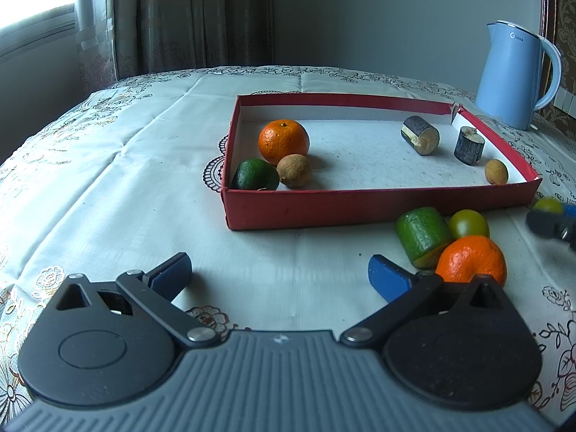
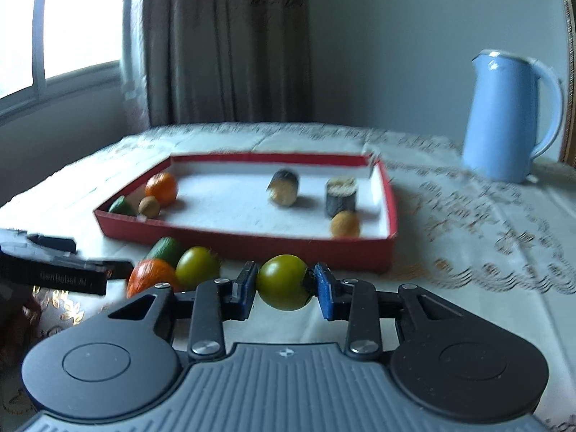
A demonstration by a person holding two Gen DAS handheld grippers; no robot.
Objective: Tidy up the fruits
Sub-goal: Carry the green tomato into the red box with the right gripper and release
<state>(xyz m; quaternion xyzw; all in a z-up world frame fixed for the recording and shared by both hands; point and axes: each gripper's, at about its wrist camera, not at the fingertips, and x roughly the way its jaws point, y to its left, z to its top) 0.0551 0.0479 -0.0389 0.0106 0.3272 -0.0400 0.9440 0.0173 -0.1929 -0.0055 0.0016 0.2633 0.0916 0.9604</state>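
Right wrist view: a green tomato (image 2: pixel 283 282) is pinched by the right gripper (image 2: pixel 285 285) near the red tray's (image 2: pixel 248 244) front edge; the left gripper (image 1: pixel 280 273) is spread wide.

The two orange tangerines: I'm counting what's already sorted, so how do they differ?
The tangerine in the red box sits inside the red box, against a longan. The tangerine on the tablecloth lies outside, in front of the box, against a green cut fruit and partly hidden by the left gripper. Both are orange and whole.
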